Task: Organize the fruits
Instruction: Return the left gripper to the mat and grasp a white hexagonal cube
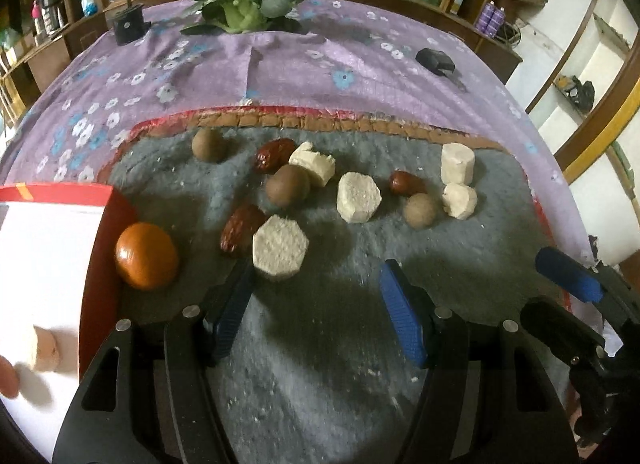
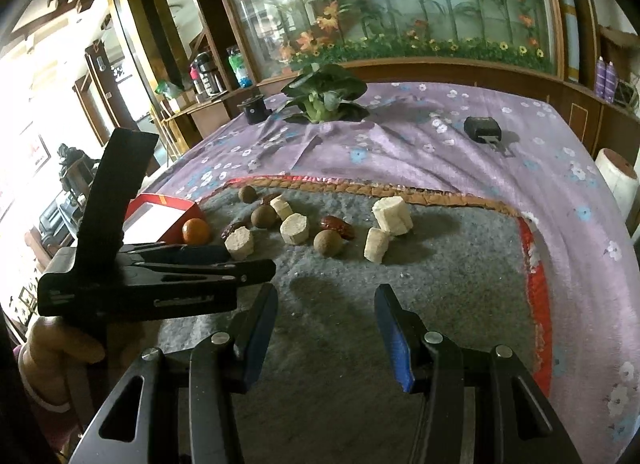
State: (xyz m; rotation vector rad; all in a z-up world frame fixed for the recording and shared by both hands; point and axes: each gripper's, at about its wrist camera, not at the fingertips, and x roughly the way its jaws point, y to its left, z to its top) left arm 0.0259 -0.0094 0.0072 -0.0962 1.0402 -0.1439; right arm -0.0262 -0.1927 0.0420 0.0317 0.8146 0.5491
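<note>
Grey mat [image 1: 460, 264] ahead: my left tongs [image 1: 316, 316], jaws apart and empty, sit just behind the nearest hexagonal chunk [image 1: 280, 247]; right tongs [image 2: 326, 334] gape too.

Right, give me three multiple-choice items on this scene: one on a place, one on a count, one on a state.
1. Where does the orange fruit lie?
A. Right beside the red box
B. Against the leafy greens
C. Between the right gripper's jaws

2. How many brown round fruits are there?
A. One
B. Three
C. Six

3. How do the left gripper jaws stand?
A. Open, nothing between them
B. Shut on a red date
C. Shut on a white chunk

Answers:
1. A, it sits against the box's red edge.
2. B, three show among the dates and white chunks.
3. A, only bare mat shows between the blue pads.
</note>
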